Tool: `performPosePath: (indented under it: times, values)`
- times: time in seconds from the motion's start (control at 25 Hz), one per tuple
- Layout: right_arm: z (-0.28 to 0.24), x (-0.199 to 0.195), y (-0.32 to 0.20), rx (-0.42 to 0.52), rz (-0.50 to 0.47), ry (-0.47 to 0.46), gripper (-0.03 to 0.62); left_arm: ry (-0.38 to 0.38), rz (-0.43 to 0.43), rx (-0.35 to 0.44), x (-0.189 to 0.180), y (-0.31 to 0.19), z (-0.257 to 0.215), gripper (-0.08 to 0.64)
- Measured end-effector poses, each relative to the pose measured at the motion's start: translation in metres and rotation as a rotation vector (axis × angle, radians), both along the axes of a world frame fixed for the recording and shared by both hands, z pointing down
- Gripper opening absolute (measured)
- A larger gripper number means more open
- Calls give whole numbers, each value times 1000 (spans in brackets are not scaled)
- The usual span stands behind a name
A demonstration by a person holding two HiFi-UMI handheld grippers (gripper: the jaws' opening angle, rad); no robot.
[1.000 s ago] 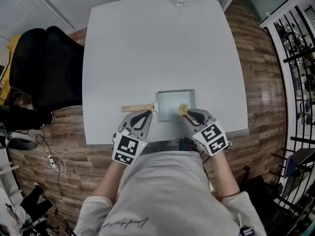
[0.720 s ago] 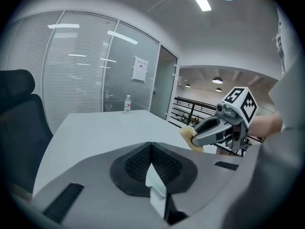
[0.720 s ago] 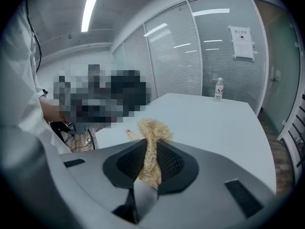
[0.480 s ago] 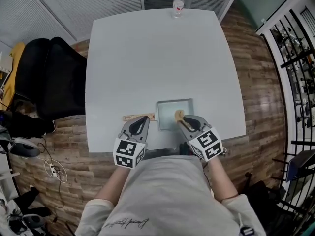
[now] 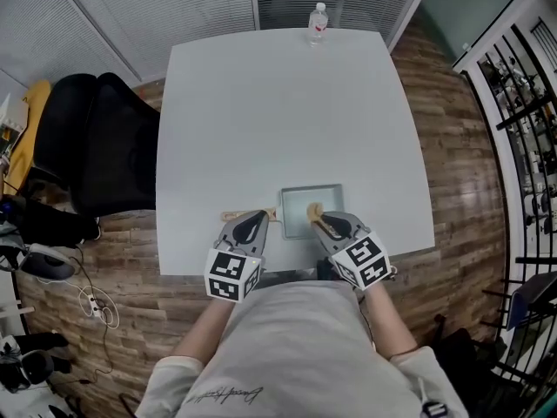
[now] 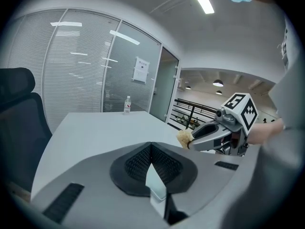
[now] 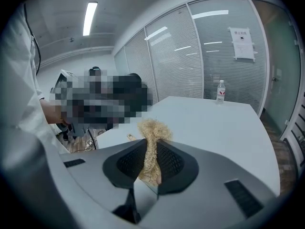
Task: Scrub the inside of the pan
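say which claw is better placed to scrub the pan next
Right. The right claw grips the straw-coloured scrubber, its tip over the pan. The left claw is shut at the handle.

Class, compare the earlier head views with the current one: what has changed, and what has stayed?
The right gripper, shut on the scrubber, has carried it leftward, from the pan's right side to about its middle. Nothing was taken up or let go. The left gripper stays closed by the handle; pan and bottle keep their places on the table.
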State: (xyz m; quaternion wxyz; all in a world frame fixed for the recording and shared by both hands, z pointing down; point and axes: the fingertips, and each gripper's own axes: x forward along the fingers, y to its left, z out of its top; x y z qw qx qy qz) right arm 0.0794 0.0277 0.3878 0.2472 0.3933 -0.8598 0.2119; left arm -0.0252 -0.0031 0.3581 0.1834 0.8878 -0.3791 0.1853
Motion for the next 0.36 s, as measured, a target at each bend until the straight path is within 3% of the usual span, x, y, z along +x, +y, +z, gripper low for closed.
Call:
performPosePath:
  times: [0.36]
  values:
    - [-4, -12, 6, 15, -7, 8, 77, 39, -30, -6, -10, 3, -4, 11]
